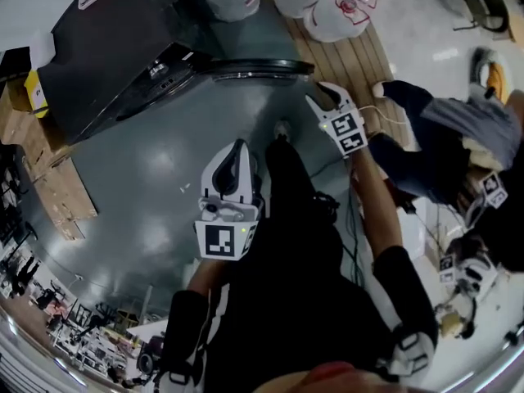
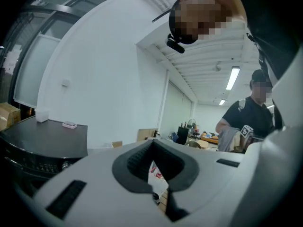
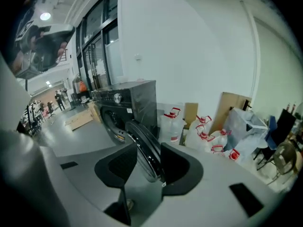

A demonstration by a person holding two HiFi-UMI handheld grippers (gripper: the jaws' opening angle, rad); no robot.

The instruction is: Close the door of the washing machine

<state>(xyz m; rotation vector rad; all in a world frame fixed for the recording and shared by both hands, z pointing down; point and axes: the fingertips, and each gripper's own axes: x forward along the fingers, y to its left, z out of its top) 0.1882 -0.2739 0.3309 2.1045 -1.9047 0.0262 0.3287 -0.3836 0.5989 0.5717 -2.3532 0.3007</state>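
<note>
The black washing machine (image 1: pixel 106 47) stands at the upper left of the head view, with its round door (image 1: pixel 254 70) swung out and seen edge-on. My right gripper (image 1: pixel 327 101) is open, its tips a little short of the door's free edge. In the right gripper view the door rim (image 3: pixel 142 148) shows through the gap of my right gripper (image 3: pixel 147 167), with the washing machine (image 3: pixel 125 103) behind it. My left gripper (image 1: pixel 236 158) hangs lower over the floor, shut and empty. The left gripper view has my left gripper (image 2: pixel 154 176) aimed past the washing machine's top (image 2: pixel 42 138).
Several water jugs (image 1: pixel 327 6) sit on a wooden pallet (image 1: pixel 352 56) behind the door; the jugs (image 3: pixel 208 136) also appear in the right gripper view. Cardboard boxes (image 1: pixel 49 187) lie at the left. A person (image 1: pixel 442 137) crouches at the right, with cables nearby.
</note>
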